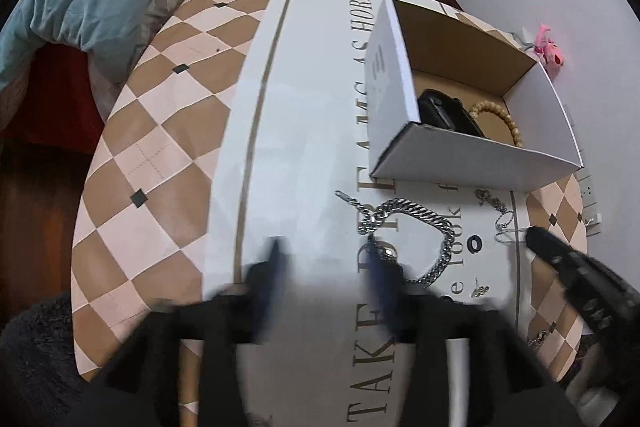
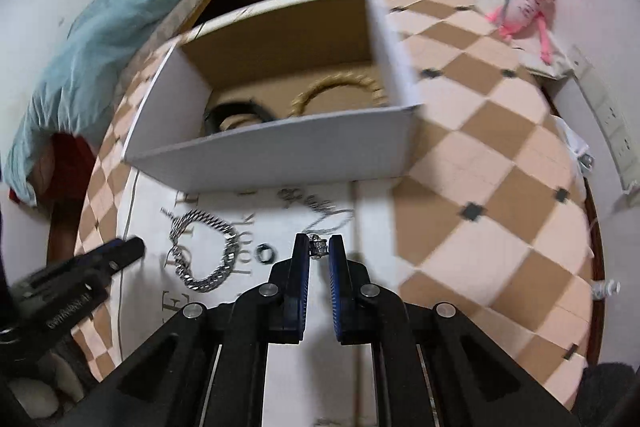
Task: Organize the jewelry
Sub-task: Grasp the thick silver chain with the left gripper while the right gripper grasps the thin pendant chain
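Big checkered table (image 2: pixel 480 163) with a white cardboard box (image 2: pixel 280 147) sitting on it, and the box is the landmark here. Inside the box: a bead bracelet (image 2: pixel 340 83) and a black strap thing (image 2: pixel 236 111). Just in front of the box lies a chunky silver chain (image 2: pixel 204 247). Left gripper (image 1: pixel 326 267) hangs over the chain, fingers apart, nothing in them. Right gripper (image 2: pixel 319 247), in front of the box too, is pinched onto a small silver ring (image 2: pixel 319 247).

Even, soft indoor light falls on the pale surface (image 1: pixel 312 115), with faint shadows and no harsh glare. Both fisheye views bow straight edges and darken at the corners. The left tongs (image 1: pixel 326 263) smear with motion blur; the right view's far box (image 2: pixel 280 147) and checks are softly blurred
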Motion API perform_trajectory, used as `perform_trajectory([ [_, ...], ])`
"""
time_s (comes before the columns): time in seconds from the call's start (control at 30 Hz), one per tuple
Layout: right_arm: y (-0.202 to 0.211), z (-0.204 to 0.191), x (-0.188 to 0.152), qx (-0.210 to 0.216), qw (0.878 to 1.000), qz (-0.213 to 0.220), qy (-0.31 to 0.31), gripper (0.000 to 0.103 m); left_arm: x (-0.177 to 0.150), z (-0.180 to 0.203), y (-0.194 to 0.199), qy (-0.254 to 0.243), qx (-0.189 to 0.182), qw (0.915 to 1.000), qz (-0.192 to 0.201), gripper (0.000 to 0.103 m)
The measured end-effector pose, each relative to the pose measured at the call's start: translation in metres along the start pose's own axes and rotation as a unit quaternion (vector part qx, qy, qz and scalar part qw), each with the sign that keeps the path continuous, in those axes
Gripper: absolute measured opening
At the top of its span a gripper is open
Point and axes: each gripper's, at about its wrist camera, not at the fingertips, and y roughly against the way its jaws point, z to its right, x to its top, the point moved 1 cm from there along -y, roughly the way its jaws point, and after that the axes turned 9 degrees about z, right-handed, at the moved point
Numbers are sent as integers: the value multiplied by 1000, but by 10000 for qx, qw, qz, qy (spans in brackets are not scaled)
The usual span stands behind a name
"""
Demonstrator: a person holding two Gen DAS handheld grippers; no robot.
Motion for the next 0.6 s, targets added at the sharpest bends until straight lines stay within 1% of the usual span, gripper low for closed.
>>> perform_trajectory([
  [0.03, 3, 5, 2, -14, 10000, 37, -80, 10, -1, 3, -1, -38, -8, 10000, 8, 74],
  [0.1, 7, 14, 4, -66, 9998, 69, -153, 10, -3, 12, -1, -193, -14, 9998, 28, 74],
  [0.23, 12, 34, 5, -170, 9994, 73, -284, 10, -7, 39, -2, -687, -79, 9976, 83, 73],
  [0.33, 13, 41, 2, -210, 9992, 51, -324, 10, -9, 63, -9, -1136, -149, 9934, -39, 73],
  [0.5, 13, 47, -1, -232, 9991, 39, -363, 10, -13, 87, -27, -1595, -171, 9868, -239, 72],
  [0.53, 14, 48, -1, -229, 9990, 40, -373, 10, -13, 90, -28, -1667, -173, 9856, -228, 70],
  [0.6, 15, 49, -1, -229, 9989, 60, -393, 10, -13, 93, -27, -1739, -358, 9841, -107, 52],
])
